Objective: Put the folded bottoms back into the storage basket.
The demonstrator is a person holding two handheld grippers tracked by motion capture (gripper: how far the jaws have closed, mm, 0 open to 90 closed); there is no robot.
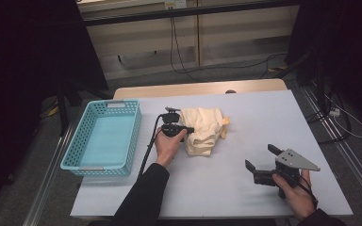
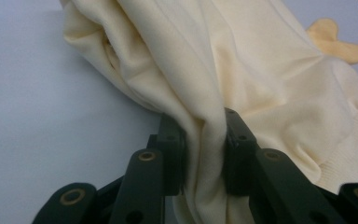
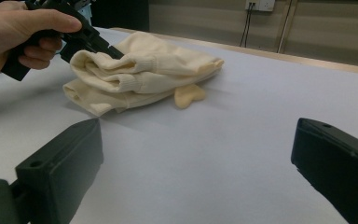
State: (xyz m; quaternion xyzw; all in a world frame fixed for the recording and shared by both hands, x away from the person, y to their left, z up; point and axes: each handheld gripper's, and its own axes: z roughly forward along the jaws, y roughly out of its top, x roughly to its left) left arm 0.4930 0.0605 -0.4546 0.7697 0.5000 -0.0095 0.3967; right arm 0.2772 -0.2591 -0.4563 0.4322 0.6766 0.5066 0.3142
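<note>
A cream knitted garment [image 1: 203, 129] lies crumpled in the middle of the white table, with a yellow patch at its right edge. My left gripper [image 1: 188, 129] is at its left side, shut on a fold of the cloth. In the left gripper view the fabric [image 2: 242, 70] is pinched between the two black jaws of that gripper [image 2: 204, 149]. My right gripper [image 1: 261, 157] is held near the front right of the table, open, well apart from the garment. The right gripper view has the garment [image 3: 140, 74] ahead and the left gripper [image 3: 107, 49] biting into it.
A light blue plastic basket [image 1: 75, 146] stands at the left end of the table, with nothing in it. The white table surface [image 1: 264, 117] runs wide to the right of the garment. Cables lie on the floor beyond the far edge.
</note>
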